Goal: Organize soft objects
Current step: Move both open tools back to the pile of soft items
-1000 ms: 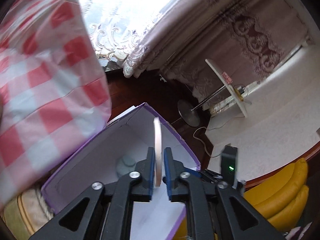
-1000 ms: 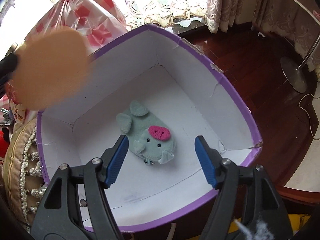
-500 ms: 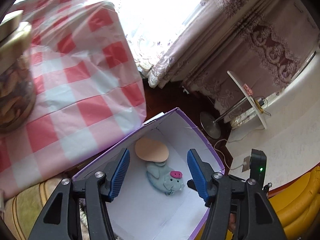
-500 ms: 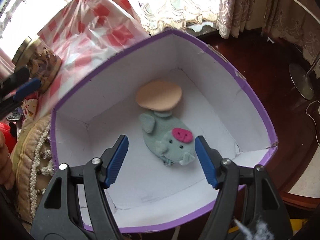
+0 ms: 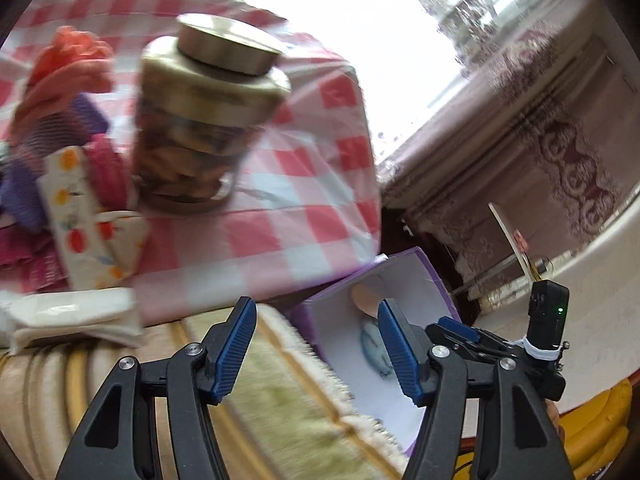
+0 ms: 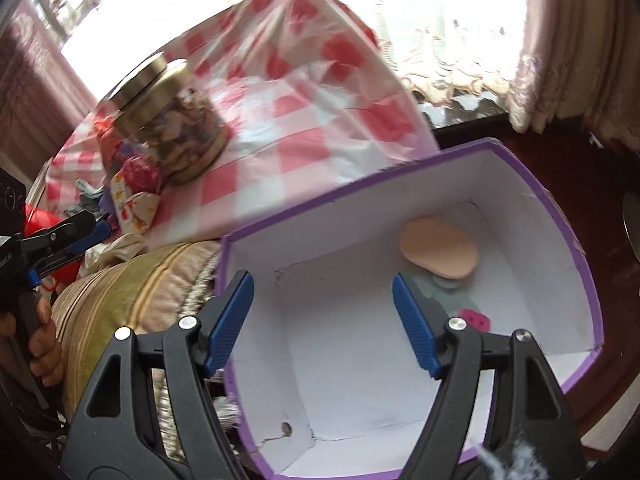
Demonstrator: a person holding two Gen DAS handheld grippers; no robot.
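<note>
Two grippers, both spread wide, nothing held between the blue pads of either. Left gripper point(image 5: 312, 344) low in the left wrist frame, over a striped cushion point(image 5: 276, 392), with the purple box point(image 5: 430, 276) at lower right of centre. Inside that box, a peach sponge pad point(image 5: 366, 298) and a grey plush pig point(image 5: 376, 350), both partly hidden behind the right finger of the left gripper. Right gripper point(image 6: 322, 320) low in the right wrist frame, directly above the box point(image 6: 520, 184); sponge pad point(image 6: 440, 254) right of centre on the white floor, beyond and right of the pads, its lower edge overlapping the pig point(image 6: 460, 300). Pig mostly covered by the right finger, only grey body and pink snout visible.

On the red-checked tabletop point(image 5: 304, 184) at upper left, a glass jar point(image 5: 204, 120) with metal lid, blurred. Left of the jar, a heap of soft items point(image 5: 60, 140): orange, purple, pink and fruit-print fabric, shapes hard to make out, partly cut off at the frame edge. White folded cloth point(image 5: 76, 312) below them.
</note>
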